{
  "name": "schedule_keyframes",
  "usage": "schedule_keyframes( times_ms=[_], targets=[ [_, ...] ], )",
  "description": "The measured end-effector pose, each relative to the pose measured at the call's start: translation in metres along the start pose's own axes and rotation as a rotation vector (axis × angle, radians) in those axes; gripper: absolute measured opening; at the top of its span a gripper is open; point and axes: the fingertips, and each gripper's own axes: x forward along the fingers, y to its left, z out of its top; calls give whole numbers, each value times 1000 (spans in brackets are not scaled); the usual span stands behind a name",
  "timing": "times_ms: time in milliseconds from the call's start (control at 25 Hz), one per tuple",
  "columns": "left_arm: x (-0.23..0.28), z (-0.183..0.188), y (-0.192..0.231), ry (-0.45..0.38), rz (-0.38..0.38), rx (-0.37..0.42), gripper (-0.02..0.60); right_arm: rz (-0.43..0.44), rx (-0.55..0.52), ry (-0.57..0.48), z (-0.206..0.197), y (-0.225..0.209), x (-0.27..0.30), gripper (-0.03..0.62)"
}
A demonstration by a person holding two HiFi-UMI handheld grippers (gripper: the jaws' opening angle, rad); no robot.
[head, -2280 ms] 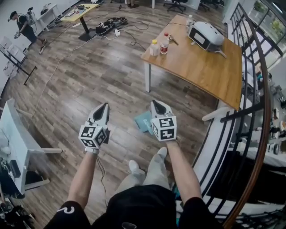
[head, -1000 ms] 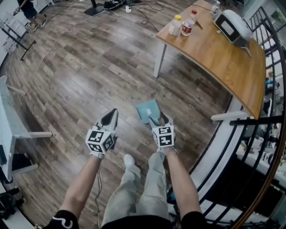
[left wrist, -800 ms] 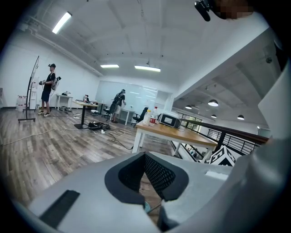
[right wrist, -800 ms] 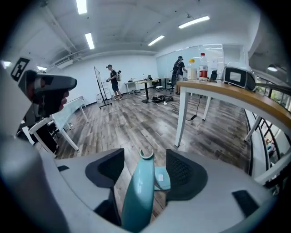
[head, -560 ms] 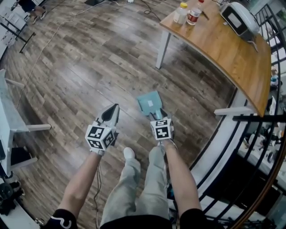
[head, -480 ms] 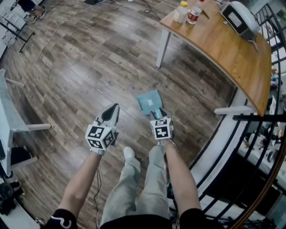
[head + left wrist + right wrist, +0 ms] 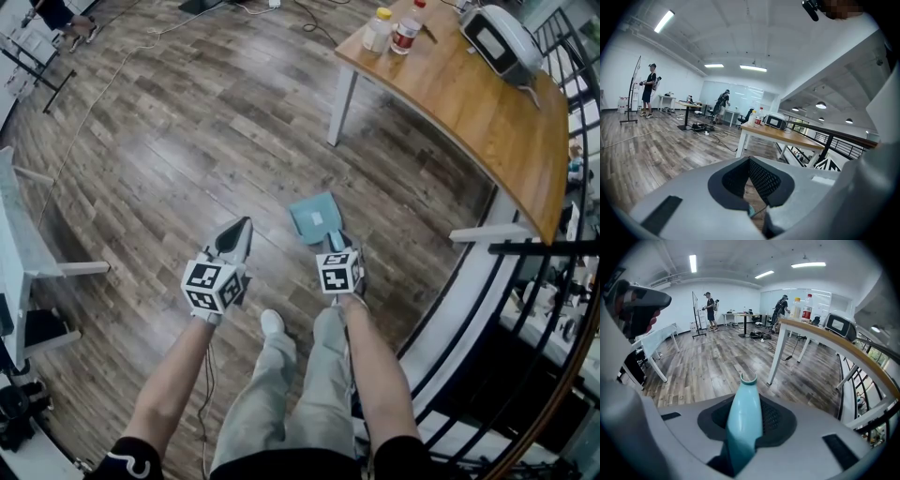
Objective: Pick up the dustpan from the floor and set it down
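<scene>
Low over the floor [image 7: 187, 141], right hand-held gripper [image 7: 337, 246] just clamped onto teal dustpan [image 7: 314, 217] handle, left hand-held gripper [image 7: 241, 227] pinched together, empty.

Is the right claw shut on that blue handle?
Shut: the right gripper has just been closing its jaws, and both pads press the dustpan handle.

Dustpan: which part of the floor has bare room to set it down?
The wide bare floor left of the dustpan, between the white table and the wooden table's leg. It is crowded to the right by the railing, and near the person's feet.
</scene>
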Motion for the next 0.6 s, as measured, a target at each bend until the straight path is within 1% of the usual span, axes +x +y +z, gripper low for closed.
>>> schedule_keyframes(
  times_ms=[600],
  targets=[
    [-5,16,-14,19,-13,13,-6,-8,75,0,-3,-19,-31,87]
  ],
)
